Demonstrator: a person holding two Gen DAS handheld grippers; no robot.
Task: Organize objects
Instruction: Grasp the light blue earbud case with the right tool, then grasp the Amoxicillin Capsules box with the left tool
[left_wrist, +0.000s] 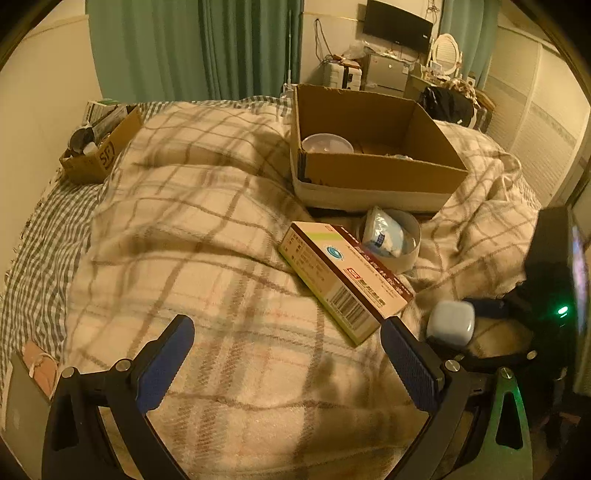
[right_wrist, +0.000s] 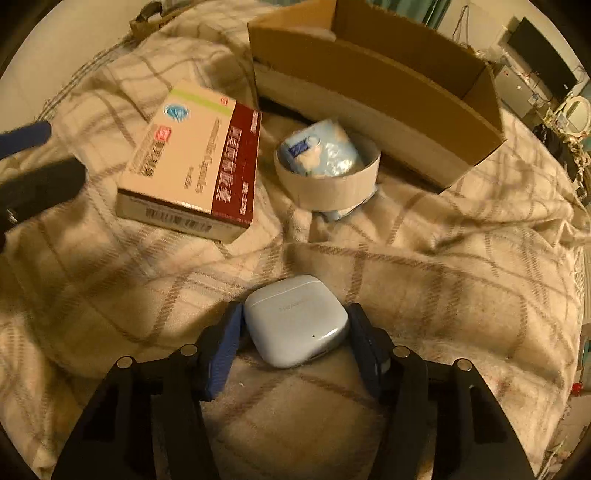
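Right claw (right_wrist: 295, 332) pinched earbud case (right_wrist: 295, 321) by its sides, just above blanket (right_wrist: 443, 288). Case looked light, hard, glossy, prob. slippery; flat sides best grip. Left claw (left_wrist: 288, 354) wide, empty.

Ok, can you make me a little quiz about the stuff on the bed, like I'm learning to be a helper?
1. True or false: the right gripper has its jaws closed on the earbud case.
2. What sits inside the round white container? A) a blue-and-white packet B) a spoon C) keys
3. Fill in: the medicine box lies on the plaid ____.

Key: 1 true; 2 A; 3 blanket.
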